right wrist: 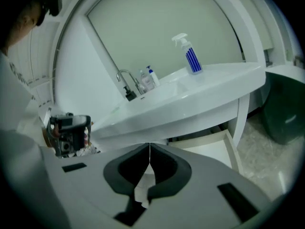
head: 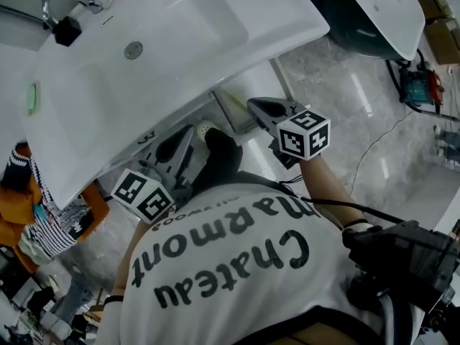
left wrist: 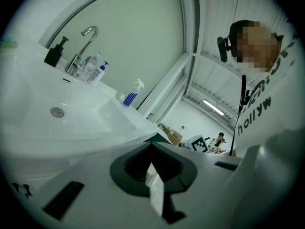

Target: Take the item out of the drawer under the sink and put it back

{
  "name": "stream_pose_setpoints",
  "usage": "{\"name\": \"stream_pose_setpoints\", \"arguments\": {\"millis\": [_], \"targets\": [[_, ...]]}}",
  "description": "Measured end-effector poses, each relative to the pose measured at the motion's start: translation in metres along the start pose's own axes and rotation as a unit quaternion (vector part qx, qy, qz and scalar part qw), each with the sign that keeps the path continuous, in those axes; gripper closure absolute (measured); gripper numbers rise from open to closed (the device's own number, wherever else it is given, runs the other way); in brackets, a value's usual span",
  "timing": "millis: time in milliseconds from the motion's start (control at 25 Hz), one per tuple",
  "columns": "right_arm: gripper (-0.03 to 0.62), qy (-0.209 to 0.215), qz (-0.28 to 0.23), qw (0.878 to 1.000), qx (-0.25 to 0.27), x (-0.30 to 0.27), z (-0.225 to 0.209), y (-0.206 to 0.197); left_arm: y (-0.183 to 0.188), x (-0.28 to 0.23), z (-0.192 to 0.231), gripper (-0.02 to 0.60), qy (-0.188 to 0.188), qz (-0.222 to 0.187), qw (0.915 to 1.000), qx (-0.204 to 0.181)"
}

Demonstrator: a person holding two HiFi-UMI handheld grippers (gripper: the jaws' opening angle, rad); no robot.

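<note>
Risk: my empty, pressed-together right hand-held gripper (right wrist: 149, 147) could knock the pale open drawer (right wrist: 230, 148) under the white ceramic sink (right wrist: 190, 104).

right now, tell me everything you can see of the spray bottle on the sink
The spray bottle has a white trigger head and a body with blue and white vertical stripes; it looks like plastic. It stands upright on the flat back rim of the white sink, close to the pale wall panel behind it and well apart from the faucet and the pump bottles. Only the rim touches it. Any print is too small to read.
</note>
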State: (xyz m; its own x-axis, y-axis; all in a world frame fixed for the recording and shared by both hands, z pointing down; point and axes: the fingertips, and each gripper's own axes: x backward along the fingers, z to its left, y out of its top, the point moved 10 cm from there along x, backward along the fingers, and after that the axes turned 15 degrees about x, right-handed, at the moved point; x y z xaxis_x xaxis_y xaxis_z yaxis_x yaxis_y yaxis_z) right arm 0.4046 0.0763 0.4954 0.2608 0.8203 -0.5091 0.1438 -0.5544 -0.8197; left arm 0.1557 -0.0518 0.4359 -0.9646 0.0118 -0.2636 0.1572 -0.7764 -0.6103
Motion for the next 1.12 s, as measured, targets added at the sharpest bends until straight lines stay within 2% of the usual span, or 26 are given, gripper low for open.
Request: {"name": "stream_pose_setpoints", "arguments": {"millis": [80, 160, 320, 440, 520, 680, 880, 960, 1000, 1120], "targets": [[0.582, 0.001, 0.049, 0.998, 0.046, -0.01, -0.006, -0.009, 0.003, -0.004, 0.004, 0.574, -0.008, 0.01, 0.9999, 0.004], [0.582, 0.004, 0.098, 0.99, 0.101, -0.022, -0.009, -0.014, 0.006, -0.008, 0.01, 0.574, -0.017, 0.023, 0.9995, 0.014], [0.582, 0.014, 0.18, 0.964, 0.196, -0.053, -0.008, -0.027, 0.009, -0.018, 0.023, 0.574, -0.028, 0.052, 0.998, 0.024], [0.582, 0.023, 0.225, 0.945, 0.235, -0.074, -0.015, -0.038, 0.01, -0.024, 0.028, 0.574, -0.041, 0.061, 0.9969, 0.028], [0.582, 0.029, 0.245, 0.939, 0.241, -0.086, -0.023, -0.044, 0.01, -0.027, 0.03, 0.574, -0.044, 0.066, 0.9965, 0.028], [0.582, 0.04, 0.272, 0.933, 0.233, -0.104, -0.037, -0.058, 0.009, -0.029, 0.036, 0.574, -0.041, 0.076, 0.9962, 0.015], [0.578, 0.033, 0.284, 0.929, 0.235, -0.116, -0.048, -0.072, 0.0, -0.026, 0.039, 0.574, -0.033, 0.082, 0.9957, -0.027], [0.538, 0.038, 0.287, 0.928, 0.235, -0.124, -0.05, -0.075, -0.004, -0.023, 0.04, 0.574, -0.022, 0.083, 0.995, -0.051], [0.482, 0.042, 0.291, 0.926, 0.236, -0.128, -0.05, -0.077, -0.005, -0.021, 0.042, 0.574, -0.016, 0.08, 0.995, -0.058], [0.468, 0.047, 0.305, 0.919, 0.244, -0.138, -0.053, -0.085, -0.01, -0.013, 0.049, 0.574, -0.001, 0.061, 0.9966, -0.054]]}}
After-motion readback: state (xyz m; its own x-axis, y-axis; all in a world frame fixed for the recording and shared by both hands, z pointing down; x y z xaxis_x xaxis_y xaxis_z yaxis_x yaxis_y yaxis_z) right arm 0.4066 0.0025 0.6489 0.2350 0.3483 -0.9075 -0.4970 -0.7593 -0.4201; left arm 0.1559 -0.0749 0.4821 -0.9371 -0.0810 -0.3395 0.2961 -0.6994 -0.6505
